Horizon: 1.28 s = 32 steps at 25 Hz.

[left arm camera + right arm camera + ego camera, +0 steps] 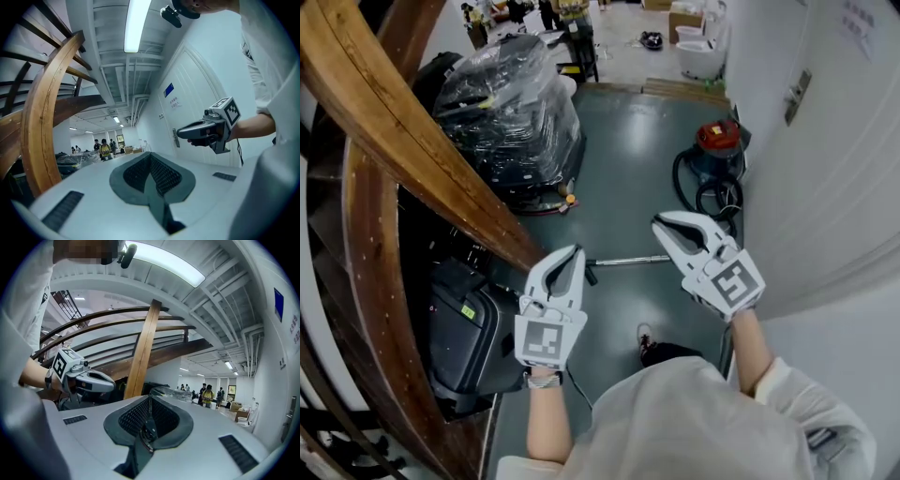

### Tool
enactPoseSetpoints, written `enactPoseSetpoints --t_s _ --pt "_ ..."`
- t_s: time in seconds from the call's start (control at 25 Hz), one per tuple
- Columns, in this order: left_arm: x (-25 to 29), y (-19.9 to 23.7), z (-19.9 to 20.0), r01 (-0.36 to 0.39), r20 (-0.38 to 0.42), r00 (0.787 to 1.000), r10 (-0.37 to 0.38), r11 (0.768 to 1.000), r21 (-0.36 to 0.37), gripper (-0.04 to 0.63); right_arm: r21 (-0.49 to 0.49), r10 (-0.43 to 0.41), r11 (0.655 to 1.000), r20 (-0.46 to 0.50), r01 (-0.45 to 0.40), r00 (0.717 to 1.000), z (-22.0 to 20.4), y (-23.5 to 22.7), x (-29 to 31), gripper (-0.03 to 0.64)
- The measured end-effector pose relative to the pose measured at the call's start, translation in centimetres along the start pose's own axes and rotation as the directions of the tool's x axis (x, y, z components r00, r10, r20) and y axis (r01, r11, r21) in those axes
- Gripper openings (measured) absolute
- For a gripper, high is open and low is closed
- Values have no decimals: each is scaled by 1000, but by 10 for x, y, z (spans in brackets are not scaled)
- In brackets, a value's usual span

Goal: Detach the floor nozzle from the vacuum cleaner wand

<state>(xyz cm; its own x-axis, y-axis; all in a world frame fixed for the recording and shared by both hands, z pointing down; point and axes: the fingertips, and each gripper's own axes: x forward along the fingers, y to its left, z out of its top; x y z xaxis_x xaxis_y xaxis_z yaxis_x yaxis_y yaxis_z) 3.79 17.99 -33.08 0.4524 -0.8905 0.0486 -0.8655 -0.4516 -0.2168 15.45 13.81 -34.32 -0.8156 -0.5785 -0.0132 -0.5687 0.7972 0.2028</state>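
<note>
Head view, looking steeply down: both grippers are held out level above a dark green floor (619,159), well above anything on it. The left gripper (577,251) has its jaws pressed together with nothing between them, which its own view confirms (151,165). The right gripper (662,223) is likewise closed down to a bare slit and empty, as the right gripper view shows (149,412). Between the two, down on the floor, lies the silver vacuum cleaner wand (630,261), running left to right. A small dark piece (591,275) sits at its left end, too small to say whether it is the floor nozzle. Farther off to the right, the red vacuum cleaner (718,141) stands by the white wall with its black hose (712,195) coiled on the near side. A curved wooden handrail (412,141) sweeps along the left, with a plastic-wrapped machine (511,108) beyond it.
</note>
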Motion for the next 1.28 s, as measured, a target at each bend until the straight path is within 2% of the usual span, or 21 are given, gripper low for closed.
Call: enactPoseSetpoints --t_s 0.28,0.44,0.72,0.92,1.28 --pt "41 21 -4 -14 -1 1000 14 1000 -8 -2 -3 14 1000 -6 -14 1000 -10 -35 28 38" --pt "59 32 -13 -24 -15 1000 24 1000 -2 -2 -66 28 997 -42 -30 999 -20 -44 40 38" --pt "90 45 -31 -58 -86 994 65 995 82 -2 -184 44 980 -149 -72 988 -53 -70 55 38" --pt "97 58 -58 -90 -173 978 120 982 168 -2 -204 66 973 -220 -112 973 -76 -72 68 38" --pt "89 62 -74 -111 -206 969 137 985 131 -2 -193 86 971 -264 -140 961 -91 -62 80 38"
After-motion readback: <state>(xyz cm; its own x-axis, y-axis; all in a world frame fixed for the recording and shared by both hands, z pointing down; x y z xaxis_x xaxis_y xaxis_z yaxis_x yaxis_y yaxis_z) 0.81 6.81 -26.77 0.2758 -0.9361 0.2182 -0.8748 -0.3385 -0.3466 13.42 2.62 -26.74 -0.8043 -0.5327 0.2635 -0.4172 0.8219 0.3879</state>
